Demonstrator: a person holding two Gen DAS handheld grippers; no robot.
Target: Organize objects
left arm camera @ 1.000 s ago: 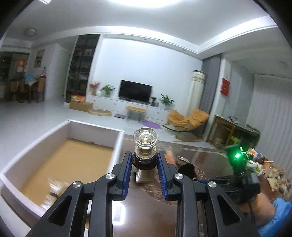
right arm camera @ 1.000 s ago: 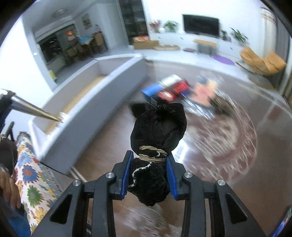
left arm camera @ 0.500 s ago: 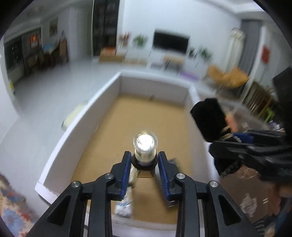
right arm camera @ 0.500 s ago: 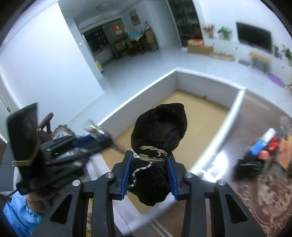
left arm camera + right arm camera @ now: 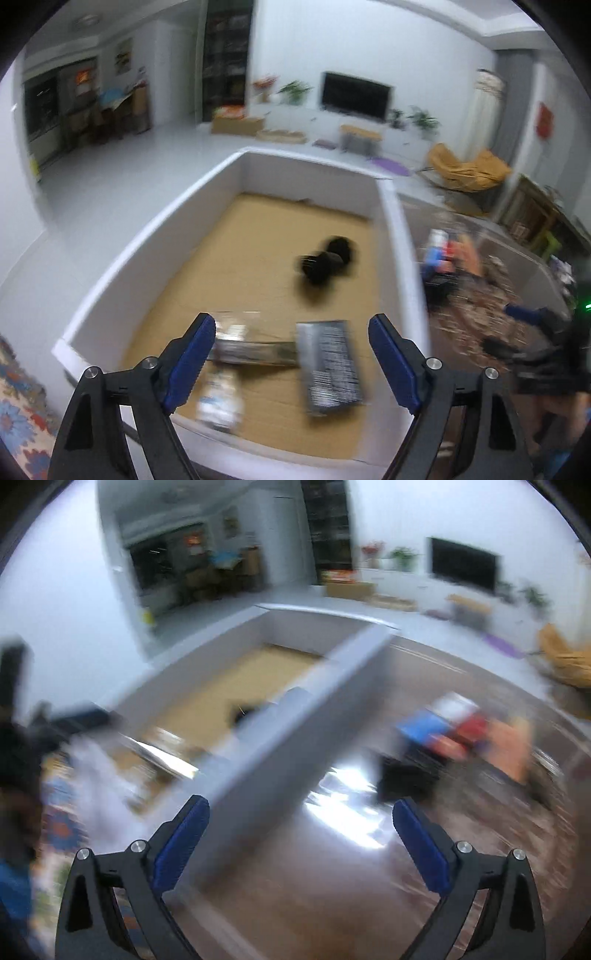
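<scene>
Now, from near to far:
Left gripper (image 5: 291,350): its blue jaws are wide and opening more. Nothing is pinched between them. It hangs over the near end of the box.
Right gripper (image 5: 301,834): its jaws are wide too, and opening more. Nothing is held. It is above the brown table, just beside the box's side wall.
Box (image 5: 122,258): big and white, with a tan cardboard floor. It sits at the table's left edge.
Blurry shiny thing (image 5: 251,349): lies flat on the box floor, at the near end, right under the left gripper. It is too smeared to say what it is.
Dark flat packet (image 5: 330,365): has pale stripes. It lies on the box floor, touching the shiny thing's right end.
Small pale packet (image 5: 221,400): on the box floor by the near wall. Too blurry to name.
Black fuzzy bundle (image 5: 327,260): inside the box, about the middle, nearer the right wall. It looks blurred. In the right wrist view only a dark bit (image 5: 245,712) peeks over the wall.
Table (image 5: 332,904): dark brown and shiny, right of the box.
Pile of things (image 5: 458,731): blue, red, white and orange shapes on the table, well apart from the box. Blurry.
Black lump (image 5: 402,779): on the table, just in front of the pile.
TV (image 5: 355,95): far away on the back wall.
</scene>
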